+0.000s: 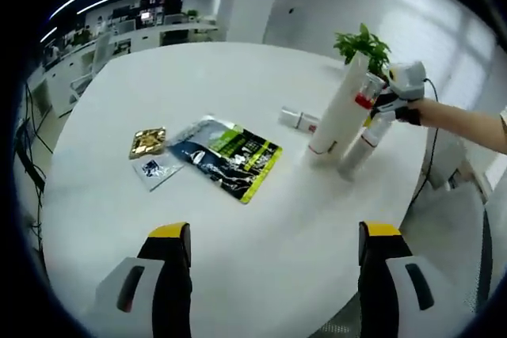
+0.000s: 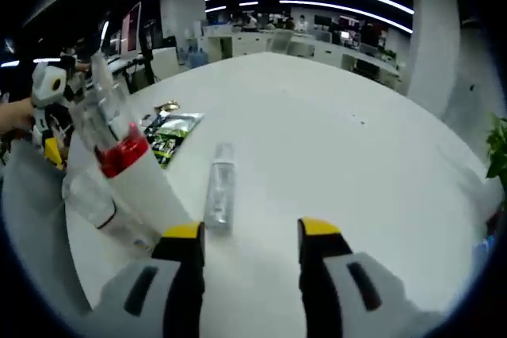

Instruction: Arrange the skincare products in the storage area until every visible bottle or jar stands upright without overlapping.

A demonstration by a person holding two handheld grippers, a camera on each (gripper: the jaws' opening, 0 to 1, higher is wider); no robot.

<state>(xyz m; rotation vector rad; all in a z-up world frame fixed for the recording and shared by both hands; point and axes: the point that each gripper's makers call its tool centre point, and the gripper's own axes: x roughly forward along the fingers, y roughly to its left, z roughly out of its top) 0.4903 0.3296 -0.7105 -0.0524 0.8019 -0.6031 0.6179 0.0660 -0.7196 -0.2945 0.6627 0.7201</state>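
Note:
A tall white tube [image 1: 339, 108] stands at the right of the round white table [image 1: 238, 69]. A smaller clear bottle [image 1: 363, 144] stands touching it. Behind them a small clear bottle [image 1: 299, 119] lies on its side. My right gripper [image 1: 379, 107], held by a person's arm, hovers close beside the tops of the two standing ones. In the right gripper view the white tube [image 2: 131, 168] has a red band and clear cap, and the lying bottle [image 2: 219, 189] sits just ahead of my right gripper [image 2: 251, 229], open and holding nothing. My left gripper [image 1: 275, 231] is open over bare table.
A dark and green pouch [image 1: 230, 156], a gold packet [image 1: 148, 142] and a small sachet [image 1: 156, 169] lie flat left of centre. A green plant [image 1: 362, 43] stands behind the tube. The table edge runs close on the right. Office desks lie beyond.

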